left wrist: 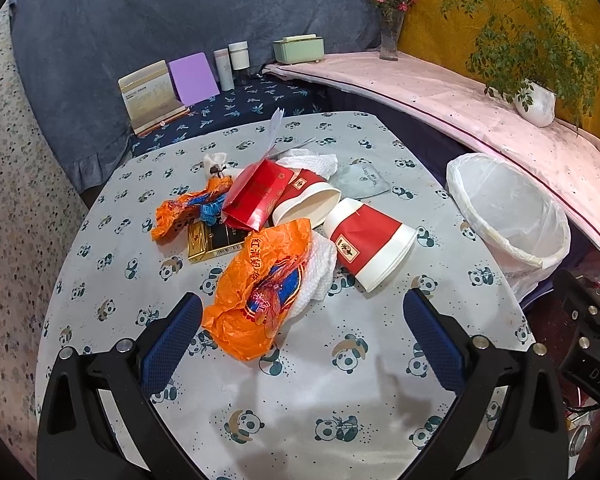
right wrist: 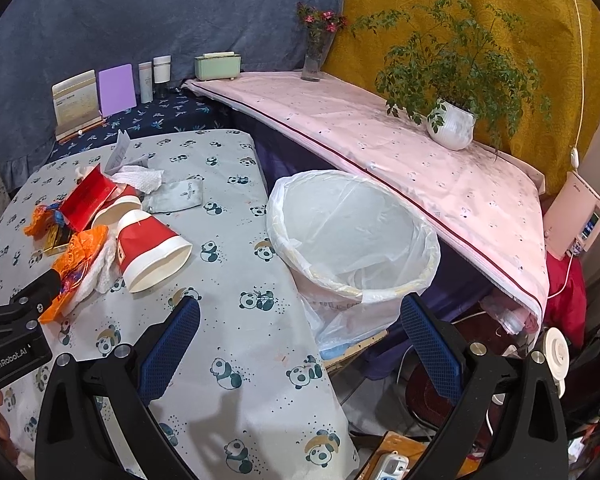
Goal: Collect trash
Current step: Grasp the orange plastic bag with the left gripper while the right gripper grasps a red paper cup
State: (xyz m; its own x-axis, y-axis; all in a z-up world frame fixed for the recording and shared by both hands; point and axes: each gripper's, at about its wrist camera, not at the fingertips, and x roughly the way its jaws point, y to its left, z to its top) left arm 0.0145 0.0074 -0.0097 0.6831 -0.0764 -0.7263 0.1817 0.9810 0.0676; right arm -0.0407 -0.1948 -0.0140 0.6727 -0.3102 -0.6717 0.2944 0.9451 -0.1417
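— left wrist view first: we saw the table (left wrist: pixel 284 392) under its panda-print cloth, the biggest thing there, with the litter heaped toward its far half. what did we have beside it?

— the bin (right wrist: pixel 354 236), lined with a white bag, standing off the table's right edge and touching the cloth; it looked empty but for the liner. behind it ran the pink-covered shelf (right wrist: pixel 380 148) with a potted plant (right wrist: pixel 452 120).

— and our grippers?

— the left gripper (left wrist: pixel 302 322) hung over the near part of the table with its blue pads spread wide and nothing between them; the near orange wrapper (left wrist: pixel 256 292) lay just ahead of the left pad. the right gripper (right wrist: pixel 300 324) was likewise released and empty, hovering over the table's right edge, near the bin.

— then the trash, downward in size.

— a red and white paper cup (left wrist: pixel 370 244) lay on its side, mouth toward the bin. a second cup (left wrist: pixel 306 200) lay behind it, against a red carton (left wrist: pixel 256 196). white tissue (left wrist: pixel 320 276) sat under the near orange wrapper. another orange wrapper (left wrist: pixel 188 210) lay left of the carton, a gold and black packet (left wrist: pixel 214 240) just beside it, and a grey sachet (left wrist: pixel 364 184) lay flat, farther back.
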